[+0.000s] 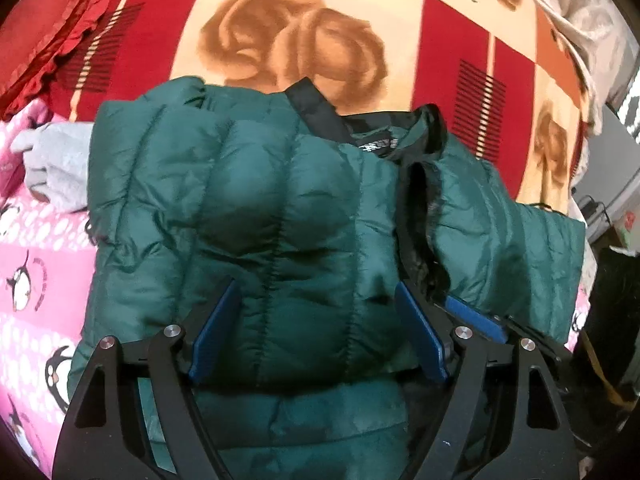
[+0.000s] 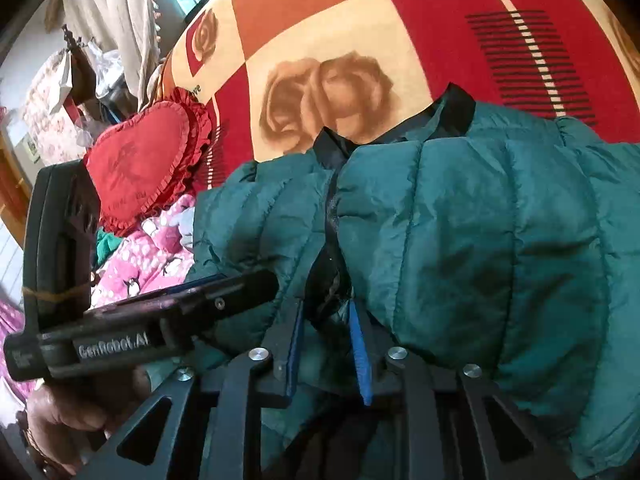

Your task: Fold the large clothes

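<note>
A dark green puffer jacket (image 1: 280, 208) lies on the bed, its black collar (image 1: 316, 108) pointing away. My left gripper (image 1: 316, 304) is open, its blue pads (image 1: 216, 328) wide apart over the jacket's left front panel near the hem. In the right wrist view the jacket (image 2: 480, 240) fills the right half. My right gripper (image 2: 326, 320) has its jaws close together around the jacket's dark zipper edge (image 2: 328, 276). The left gripper also shows in the right wrist view (image 2: 240, 284), held by a hand.
The bed cover (image 1: 304, 32) is red, cream and orange with rose prints. A red heart pillow (image 2: 144, 168) lies at the left. A pink penguin blanket (image 1: 36, 264) and a grey garment (image 1: 52, 164) lie left of the jacket.
</note>
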A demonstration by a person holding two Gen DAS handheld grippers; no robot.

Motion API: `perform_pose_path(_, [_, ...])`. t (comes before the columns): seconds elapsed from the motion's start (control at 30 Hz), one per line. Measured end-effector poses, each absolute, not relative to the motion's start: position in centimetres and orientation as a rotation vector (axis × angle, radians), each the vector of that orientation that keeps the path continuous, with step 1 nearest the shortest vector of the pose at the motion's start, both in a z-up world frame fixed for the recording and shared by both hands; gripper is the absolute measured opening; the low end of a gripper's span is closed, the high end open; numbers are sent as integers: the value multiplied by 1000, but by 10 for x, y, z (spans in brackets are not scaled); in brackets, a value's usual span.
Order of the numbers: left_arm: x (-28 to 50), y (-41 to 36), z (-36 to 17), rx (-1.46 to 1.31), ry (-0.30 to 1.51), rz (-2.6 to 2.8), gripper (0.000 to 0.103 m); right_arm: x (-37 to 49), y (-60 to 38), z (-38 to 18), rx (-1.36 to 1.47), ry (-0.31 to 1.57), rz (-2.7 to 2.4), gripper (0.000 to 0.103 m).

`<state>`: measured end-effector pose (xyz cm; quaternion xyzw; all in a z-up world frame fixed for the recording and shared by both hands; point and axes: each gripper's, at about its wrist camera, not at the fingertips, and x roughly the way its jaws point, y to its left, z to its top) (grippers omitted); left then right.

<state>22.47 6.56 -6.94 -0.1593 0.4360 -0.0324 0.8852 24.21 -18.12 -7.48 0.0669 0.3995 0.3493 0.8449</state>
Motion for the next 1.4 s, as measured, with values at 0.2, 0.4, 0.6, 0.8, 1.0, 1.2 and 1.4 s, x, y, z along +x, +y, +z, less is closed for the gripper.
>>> perform_pose_path(0.2, [224,66,-65,-333,909,-43,80,231,-182,-58,129,819,753,46])
perform_pose_path(0.4, [219,67,-54,-363,870,-46,80,214,-204,-41,46,830,587,46])
perform_pose_path(0.6, [223,37,-63,-330,854,-213,80,221,-257,-33,-6,784,264,46])
perform_pose_path(0.8, [232,4,-64,-248,813,-349,80,231,-303,-26,93,758,104,46])
perform_pose_path(1.0, [252,-17,-74,-198,828,-408,76,232,-315,-26,172,774,80,46])
perform_pose_path(1.2, [247,-19,-74,-177,820,-433,18,231,-314,-25,164,756,67,46])
perform_pose_path(1.4, [232,1,-60,-184,790,-355,12,230,-318,-23,167,740,44,46])
